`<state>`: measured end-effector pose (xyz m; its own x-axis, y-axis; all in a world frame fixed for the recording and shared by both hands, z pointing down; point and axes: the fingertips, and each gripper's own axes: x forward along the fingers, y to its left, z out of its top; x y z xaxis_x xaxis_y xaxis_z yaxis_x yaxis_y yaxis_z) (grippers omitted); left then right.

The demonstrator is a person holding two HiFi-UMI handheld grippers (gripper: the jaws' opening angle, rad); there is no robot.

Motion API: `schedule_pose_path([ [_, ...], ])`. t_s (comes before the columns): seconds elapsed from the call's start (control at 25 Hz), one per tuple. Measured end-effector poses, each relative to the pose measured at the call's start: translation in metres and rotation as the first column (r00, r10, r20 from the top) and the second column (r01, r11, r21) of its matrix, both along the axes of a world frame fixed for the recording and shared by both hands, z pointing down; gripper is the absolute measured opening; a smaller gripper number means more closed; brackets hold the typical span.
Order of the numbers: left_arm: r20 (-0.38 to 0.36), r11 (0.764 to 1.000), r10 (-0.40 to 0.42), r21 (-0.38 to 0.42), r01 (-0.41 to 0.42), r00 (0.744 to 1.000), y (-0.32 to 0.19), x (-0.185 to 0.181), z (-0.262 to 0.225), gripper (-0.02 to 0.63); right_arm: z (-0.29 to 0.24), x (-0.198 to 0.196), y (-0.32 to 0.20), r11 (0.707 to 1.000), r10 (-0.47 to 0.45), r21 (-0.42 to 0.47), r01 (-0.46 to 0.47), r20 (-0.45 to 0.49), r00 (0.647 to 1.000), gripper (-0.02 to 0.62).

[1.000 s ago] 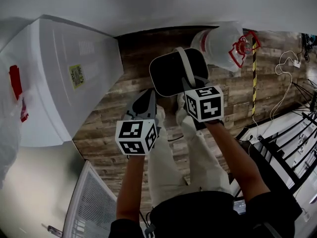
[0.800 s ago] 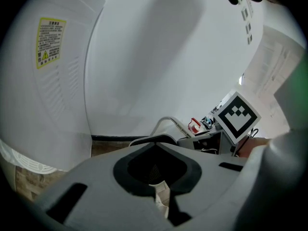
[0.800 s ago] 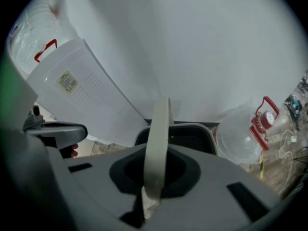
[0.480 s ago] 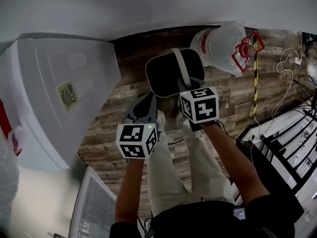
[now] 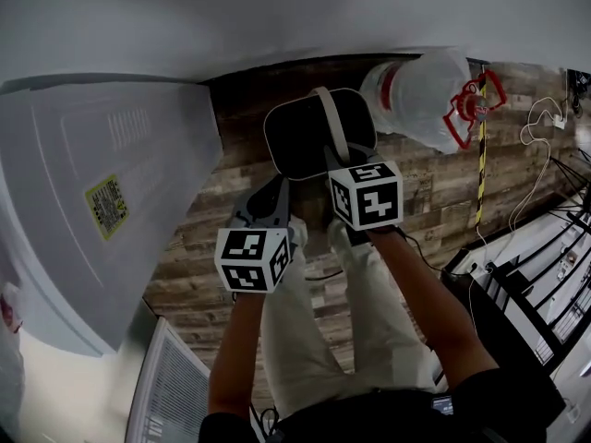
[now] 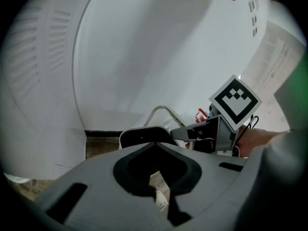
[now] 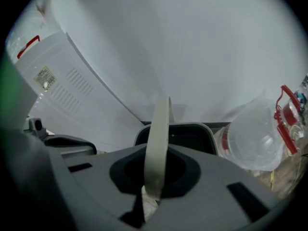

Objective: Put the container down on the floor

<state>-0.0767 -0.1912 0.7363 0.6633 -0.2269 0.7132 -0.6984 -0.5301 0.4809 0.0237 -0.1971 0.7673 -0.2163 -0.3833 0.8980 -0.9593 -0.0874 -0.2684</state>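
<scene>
Shifted since a second ago: dark container (image 5: 309, 137) carried a touch left and nearer the wall (image 5: 277, 17), right gripper (image 5: 343, 162) along with it, and more of the white appliance (image 5: 92, 201) swung into view at the left. Hangs now from its pale handle (image 5: 330, 118), out in front of the person's legs (image 5: 314, 340), over the wood-plank floor (image 5: 434, 201). Appears not yet set down, though height is hard to judge from straight above. Gripped by the handle alone: jaws of the right gripper closed narrowly on the flat band, seen rising from between them in the right gripper view, likely so as to let the body dangle level and go down without tipping. Held well forward, presumably to clear the feet. Left gripper (image 5: 266, 206) kept back beside the thigh, out of the way; seems drawn together on nothing, with only a sliver of pale background showing through the slit. Flanked on the right by a clear water jug (image 5: 416, 95) lying on its side, just beside the container's rim, and on the left by the appliance: a narrow landing spot. Calls for a straight, slow lowering before letting go of the handle.
</scene>
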Motion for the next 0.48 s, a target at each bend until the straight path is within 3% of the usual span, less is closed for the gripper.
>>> schedule_pose_path([
  [0.48, -0.001, 0.999, -0.040, 0.017, 0.040, 0.999, -0.025, -0.004, 0.057, 0.017, 0.058, -0.009, -0.031, 1.000, -0.004, 0.020, 0.004, 0.004, 1.000, 0.031],
])
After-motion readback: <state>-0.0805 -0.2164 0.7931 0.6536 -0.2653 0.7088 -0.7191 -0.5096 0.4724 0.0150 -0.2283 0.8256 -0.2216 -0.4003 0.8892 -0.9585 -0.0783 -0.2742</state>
